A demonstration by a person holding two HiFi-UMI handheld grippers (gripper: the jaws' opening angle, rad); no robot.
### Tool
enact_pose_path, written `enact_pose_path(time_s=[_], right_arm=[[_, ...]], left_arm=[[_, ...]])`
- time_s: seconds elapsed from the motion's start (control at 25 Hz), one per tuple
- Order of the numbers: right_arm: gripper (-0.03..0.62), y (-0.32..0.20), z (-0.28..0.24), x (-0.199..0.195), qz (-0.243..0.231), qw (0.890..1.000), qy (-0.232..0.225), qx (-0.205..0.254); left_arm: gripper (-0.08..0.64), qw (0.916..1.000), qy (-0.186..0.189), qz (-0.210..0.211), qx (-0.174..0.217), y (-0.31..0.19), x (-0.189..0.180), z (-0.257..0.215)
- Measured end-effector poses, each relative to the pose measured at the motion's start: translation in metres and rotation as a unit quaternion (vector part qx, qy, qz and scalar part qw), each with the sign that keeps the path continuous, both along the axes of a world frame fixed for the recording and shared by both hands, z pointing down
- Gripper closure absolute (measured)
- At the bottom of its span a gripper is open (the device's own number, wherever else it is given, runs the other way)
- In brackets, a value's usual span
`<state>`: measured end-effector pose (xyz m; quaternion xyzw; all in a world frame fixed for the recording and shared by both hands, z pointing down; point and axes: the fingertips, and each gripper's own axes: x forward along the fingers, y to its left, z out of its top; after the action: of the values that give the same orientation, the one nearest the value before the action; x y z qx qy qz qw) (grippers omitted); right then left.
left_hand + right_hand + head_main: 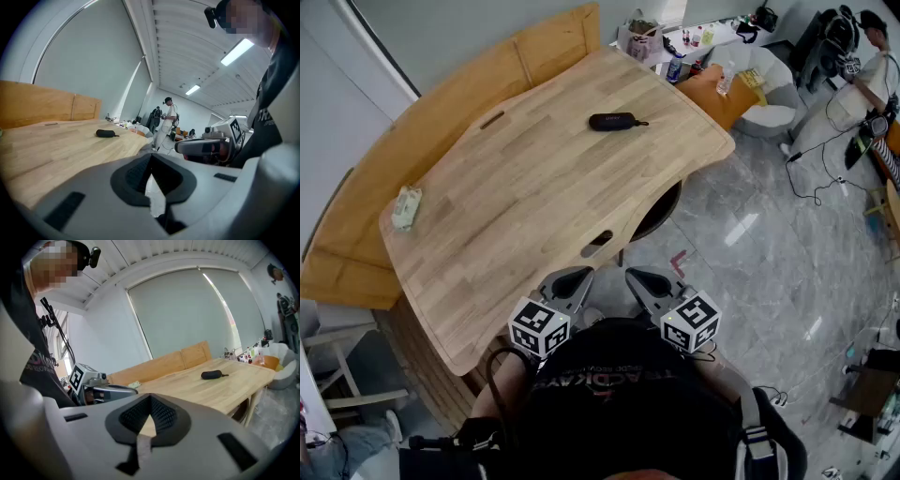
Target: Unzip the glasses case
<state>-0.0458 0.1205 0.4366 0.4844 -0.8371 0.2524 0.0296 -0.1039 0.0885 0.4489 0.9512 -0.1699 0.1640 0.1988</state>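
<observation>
Glasses case (pixel 614 121) lies closed, as far as can be seen, on the desk (pixel 516 206), well ahead of both grippers and untouched; reaching, holding and unzipping all remain; the left hand-held gripper (pixel 566 283) and right hand-held gripper (pixel 650 283) hover side by side off the desk's near edge, tilted slightly downward, jaws pressed together on nothing.

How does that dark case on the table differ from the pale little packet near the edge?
The glasses case is black; the packet is pale greenish-white. The glasses case is a smooth rounded capsule with a small tab at one end; the packet is flat and crinkled. The glasses case lies toward the far side of the table; the packet sits at its left edge. Both rest on the wood, untouched.
</observation>
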Motion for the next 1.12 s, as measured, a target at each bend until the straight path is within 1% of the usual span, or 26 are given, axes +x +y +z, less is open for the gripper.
enact_pose_path(time_s=[0.32,0.6,0.8,1.12], right_arm=[[0.577,-0.0035,0.0006,0.0004,0.0,1.0,-0.003,0.001],[0.577,-0.0046,-0.0004,0.0009,-0.004,1.0,-0.027,0.0],[0.577,-0.0049,0.003,-0.0006,-0.008,1.0,-0.025,-0.002],[0.577,-0.0095,0.0032,0.0031,-0.001,1.0,-0.021,-0.002]], left_arm=[[0.548,1.0,-0.004,-0.001,0.002,-0.0023,-0.0007,0.0006],[0.548,1.0,-0.004,-0.006,-0.001,-0.0025,-0.0018,0.0015],[0.548,0.9999,-0.002,-0.011,-0.003,-0.0028,-0.0019,0.0051],[0.548,0.9998,0.004,-0.019,-0.003,-0.0078,-0.0034,0.0061]])
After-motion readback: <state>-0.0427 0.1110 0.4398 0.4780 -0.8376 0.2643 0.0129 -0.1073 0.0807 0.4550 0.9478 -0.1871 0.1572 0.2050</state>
